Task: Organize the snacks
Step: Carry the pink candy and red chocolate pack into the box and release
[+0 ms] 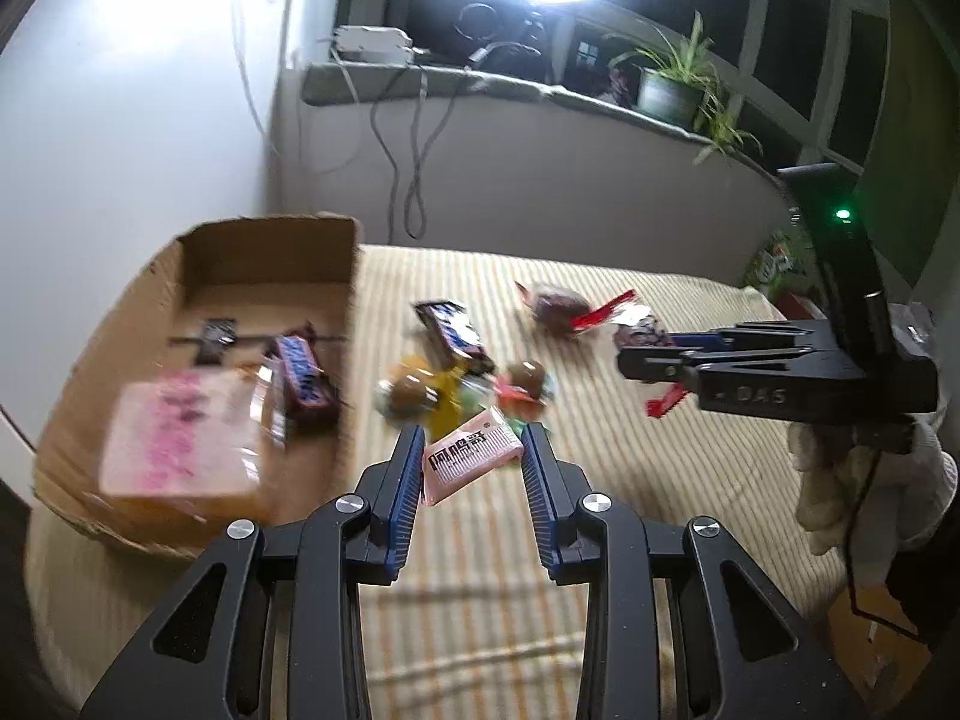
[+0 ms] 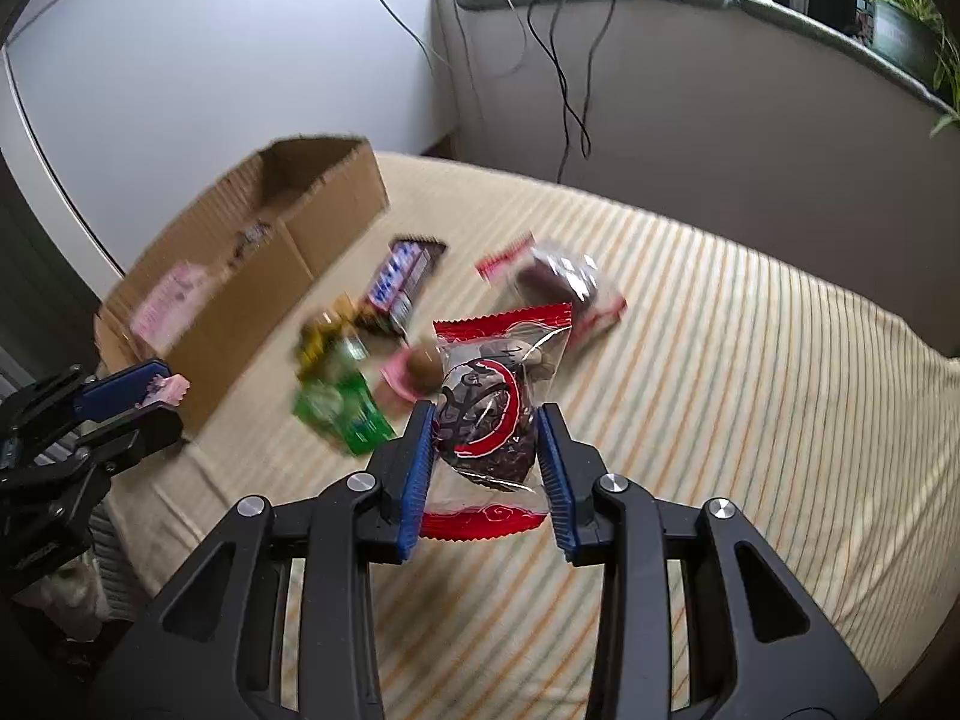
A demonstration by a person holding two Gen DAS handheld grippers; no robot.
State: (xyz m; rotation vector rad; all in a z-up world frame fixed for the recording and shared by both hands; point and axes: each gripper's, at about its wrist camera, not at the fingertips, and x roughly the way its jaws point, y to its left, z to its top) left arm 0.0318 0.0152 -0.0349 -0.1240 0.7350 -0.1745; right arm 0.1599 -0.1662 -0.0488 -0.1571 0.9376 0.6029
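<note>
Right of the cardboard box (image 1: 252,276), our left gripper (image 1: 472,444) clamps a pink wafer packet (image 1: 471,454); our right gripper (image 2: 486,438) pinches a red-trimmed dark cake pouch (image 2: 489,414).

Snacks on a striped cloth, with a cardboard box as receptacle.
The open cardboard box (image 1: 198,276) holds a pink-printed packet (image 1: 180,432) and a Snickers bar (image 1: 303,375). A second Snickers bar (image 2: 399,282) lies beside the box, near a green packet (image 2: 342,414) and round brown sweets (image 1: 411,390). A pink wafer packet (image 1: 471,456) and a red-edged clear packet with a dark cake (image 2: 486,414) are raised above the cloth.
</note>
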